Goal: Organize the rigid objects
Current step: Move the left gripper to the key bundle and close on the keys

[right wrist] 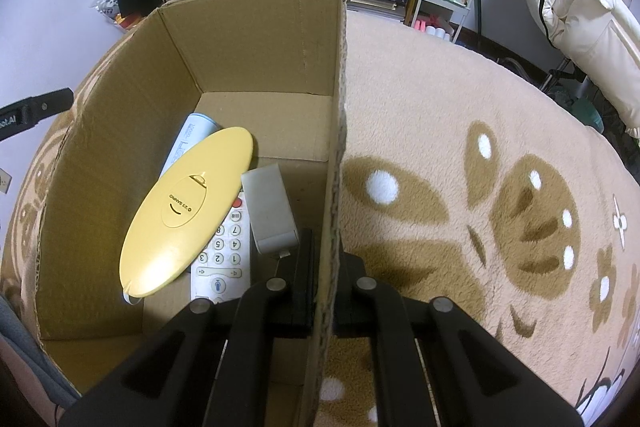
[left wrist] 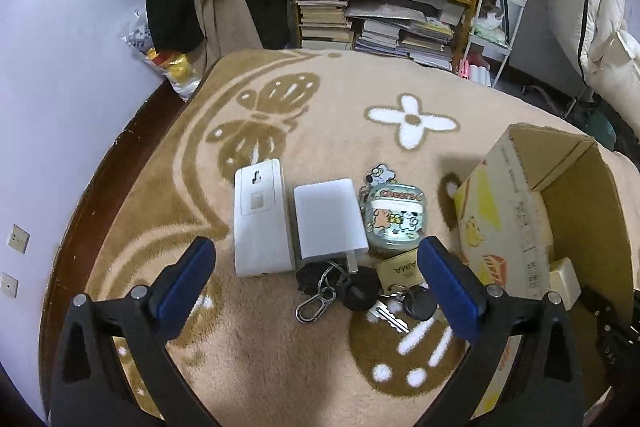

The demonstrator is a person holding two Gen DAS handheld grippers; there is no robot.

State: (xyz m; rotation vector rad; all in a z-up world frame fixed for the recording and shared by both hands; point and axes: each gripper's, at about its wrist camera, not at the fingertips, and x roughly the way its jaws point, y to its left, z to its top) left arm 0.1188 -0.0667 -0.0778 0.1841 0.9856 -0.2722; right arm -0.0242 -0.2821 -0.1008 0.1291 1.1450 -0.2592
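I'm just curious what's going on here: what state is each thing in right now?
Left gripper: fingers wide open, empty.
Right gripper: fingers shut on the cardboard box wall.
Cardboard box: open-topped, partly filled.
Yellow oval case: in the box, atop the remote.
White charger: flat on the blanket.
Keys: loose on the blanket.

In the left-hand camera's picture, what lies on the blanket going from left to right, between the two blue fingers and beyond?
Tall white box → white charger → cartoon earbud case → cardboard box.
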